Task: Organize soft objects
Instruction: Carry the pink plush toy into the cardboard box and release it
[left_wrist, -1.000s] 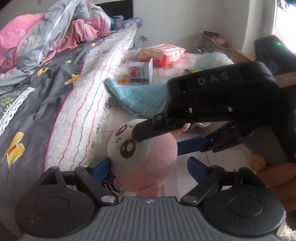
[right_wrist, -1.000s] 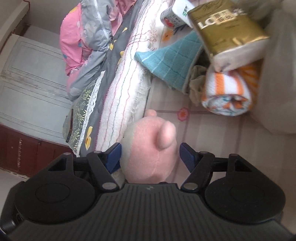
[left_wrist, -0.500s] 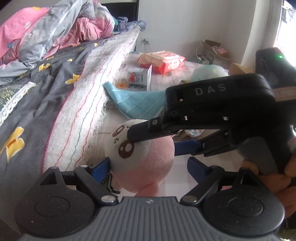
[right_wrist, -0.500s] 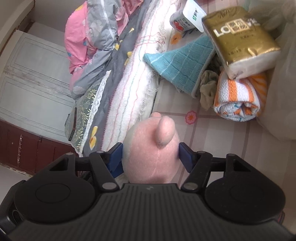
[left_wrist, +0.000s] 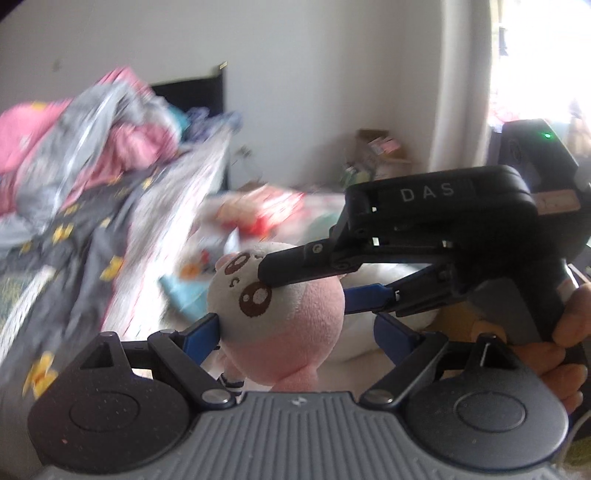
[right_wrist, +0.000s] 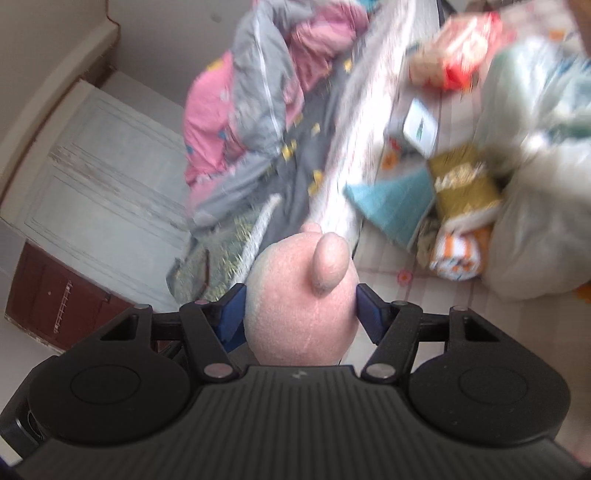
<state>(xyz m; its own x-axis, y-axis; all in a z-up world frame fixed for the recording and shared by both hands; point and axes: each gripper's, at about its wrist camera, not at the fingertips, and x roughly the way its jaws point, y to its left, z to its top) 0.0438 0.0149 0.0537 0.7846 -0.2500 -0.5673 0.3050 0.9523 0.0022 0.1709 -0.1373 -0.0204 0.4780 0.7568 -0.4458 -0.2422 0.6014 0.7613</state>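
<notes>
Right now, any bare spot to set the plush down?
Bare pale tiled floor between the bed's fringed white blanket edge and the orange-striped rolled towel. Crowded beyond: teal quilted cloth, gold packet, white bag.

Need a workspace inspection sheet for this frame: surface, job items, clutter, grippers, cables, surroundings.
Surface: pale floor with small flower marks, beside the bed.
Job's things: pink plush toy held up between both tools; teal cloth and orange-striped rolled towel lie on the floor.
Clutter: gold pack, small carton, red-and-white packet, white plastic bag; background blurred.
Grippers: right gripper shut on the toy's body; left gripper open, one pad touching the toy's face.
Cables: nothing seen.
Surroundings: bed with grey quilt, pink bedding, white wardrobe door.
</notes>
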